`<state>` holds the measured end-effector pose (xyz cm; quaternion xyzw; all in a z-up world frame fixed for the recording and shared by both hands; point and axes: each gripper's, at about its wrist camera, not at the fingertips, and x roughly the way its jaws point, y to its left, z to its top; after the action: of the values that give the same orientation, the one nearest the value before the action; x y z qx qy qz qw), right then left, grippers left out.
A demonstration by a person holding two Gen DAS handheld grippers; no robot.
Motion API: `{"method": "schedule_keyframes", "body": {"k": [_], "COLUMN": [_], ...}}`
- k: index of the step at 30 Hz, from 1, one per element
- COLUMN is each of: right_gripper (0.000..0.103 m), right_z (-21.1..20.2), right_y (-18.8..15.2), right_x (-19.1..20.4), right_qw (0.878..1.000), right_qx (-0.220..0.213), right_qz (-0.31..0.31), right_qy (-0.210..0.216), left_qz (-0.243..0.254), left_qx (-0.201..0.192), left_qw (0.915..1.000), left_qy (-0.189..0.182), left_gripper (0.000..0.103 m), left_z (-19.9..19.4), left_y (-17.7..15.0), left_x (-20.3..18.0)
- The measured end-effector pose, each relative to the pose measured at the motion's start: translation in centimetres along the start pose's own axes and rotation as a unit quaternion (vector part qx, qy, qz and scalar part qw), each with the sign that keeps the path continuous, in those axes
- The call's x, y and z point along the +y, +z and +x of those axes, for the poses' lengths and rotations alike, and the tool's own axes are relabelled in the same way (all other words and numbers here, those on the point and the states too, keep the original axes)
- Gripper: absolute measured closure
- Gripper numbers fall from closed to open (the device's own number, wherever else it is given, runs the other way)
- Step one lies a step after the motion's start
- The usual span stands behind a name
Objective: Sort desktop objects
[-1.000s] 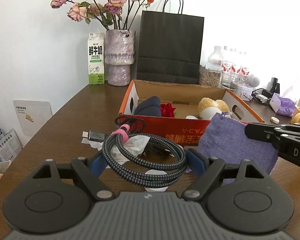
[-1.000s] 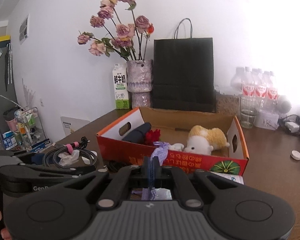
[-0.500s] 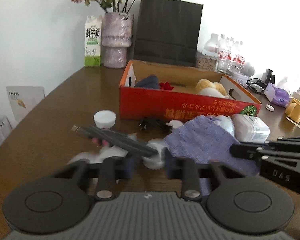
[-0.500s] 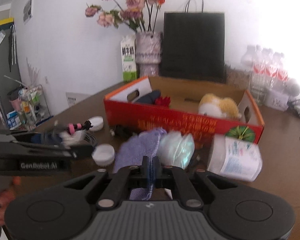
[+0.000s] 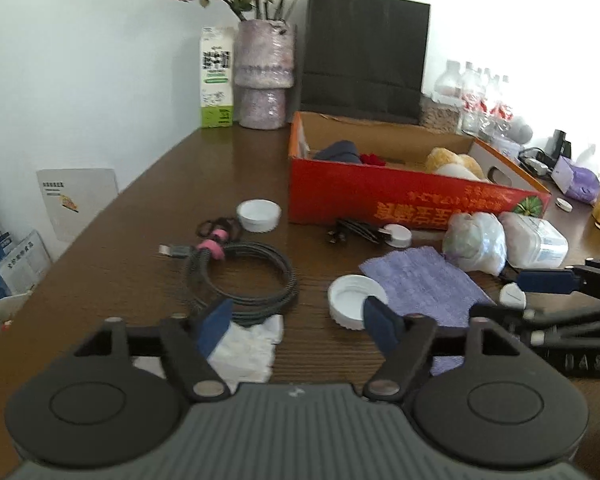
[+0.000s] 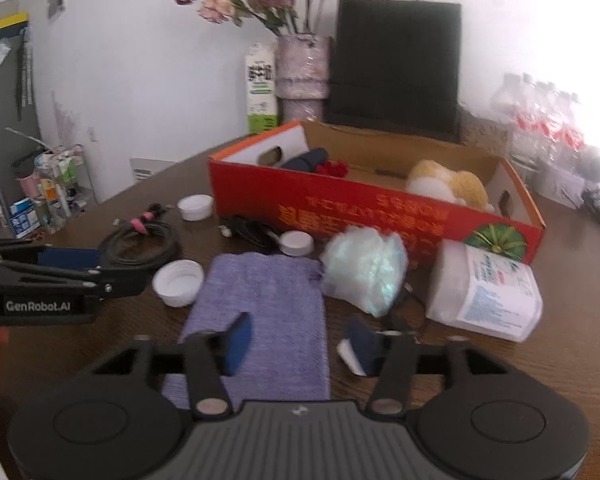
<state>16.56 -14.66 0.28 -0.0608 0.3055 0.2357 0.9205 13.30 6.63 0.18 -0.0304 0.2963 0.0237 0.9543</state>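
My left gripper (image 5: 298, 320) hangs low over the brown table (image 5: 140, 240), its jaws opening with nothing between them. The coiled grey cable (image 5: 240, 276) with a pink tie lies just beyond its left finger, and a white tissue (image 5: 248, 348) lies under that finger. A white lid (image 5: 352, 300) sits by its right finger. My right gripper (image 6: 300, 342) has its jaws opening over the purple cloth (image 6: 268, 304), which lies flat on the table; the pads do not press it. The red cardboard box (image 6: 380, 212) stands behind, holding a plush toy (image 6: 448, 184).
A crumpled plastic bag (image 6: 364, 272) and a pack of wipes (image 6: 488, 296) lie right of the cloth. Another white lid (image 5: 258, 214) and a small black cable (image 5: 352, 230) lie in front of the box. A vase, milk carton, black paper bag and bottles line the wall.
Both grippers came down. The left one closed around the cable, then opened, and the cable now lies on the table. The right jaws opened and the cloth lies flat.
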Motion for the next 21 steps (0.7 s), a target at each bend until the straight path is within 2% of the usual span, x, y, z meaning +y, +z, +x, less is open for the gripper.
{"method": "schedule_keyframes", "body": {"k": [1,2,5,9,12,18,21], "right_gripper": [0.021,0.014,0.013,0.012,0.007,0.009,0.026], "right_z": [0.1,0.3,1.2,3.2,4.0,4.3,3.9], "right_y": [0.1,0.2,0.4,0.6,0.6,0.3,0.3], "right_x": [0.3,0.7,1.7,1.8,1.9,3.7,3.9], "right_qw": [1.0,1.0,1.0,0.999,0.998,0.998,0.999], "right_qx": [0.002,0.005,0.019,0.052,0.059,0.058,0.05], "right_qz": [-0.005,-0.01,-0.021,0.006,0.018,-0.012,-0.011], "right_qy": [0.005,0.011,0.014,0.016,0.012,0.003,0.004], "left_qz": [-0.001,-0.001,-0.004,-0.006,-0.009,-0.014,-0.016], "left_qx": [-0.001,-0.003,0.0,0.002,0.003,0.002,0.002], "left_qw": [1.0,0.9999,0.9997,0.9994,0.9994,0.9994,0.9995], "left_qy": [0.004,0.01,0.026,0.033,0.035,0.03,0.029], "left_gripper": [0.019,0.019,0.015,0.011,0.011,0.01,0.01], "left_z": [-0.2,-0.5,-0.7,-0.9,-1.0,-1.0,-1.0], "left_y": [0.0,0.1,0.2,0.0,-0.1,-0.3,-0.3], "left_x": [0.3,0.6,1.5,2.4,2.9,3.3,3.6]}}
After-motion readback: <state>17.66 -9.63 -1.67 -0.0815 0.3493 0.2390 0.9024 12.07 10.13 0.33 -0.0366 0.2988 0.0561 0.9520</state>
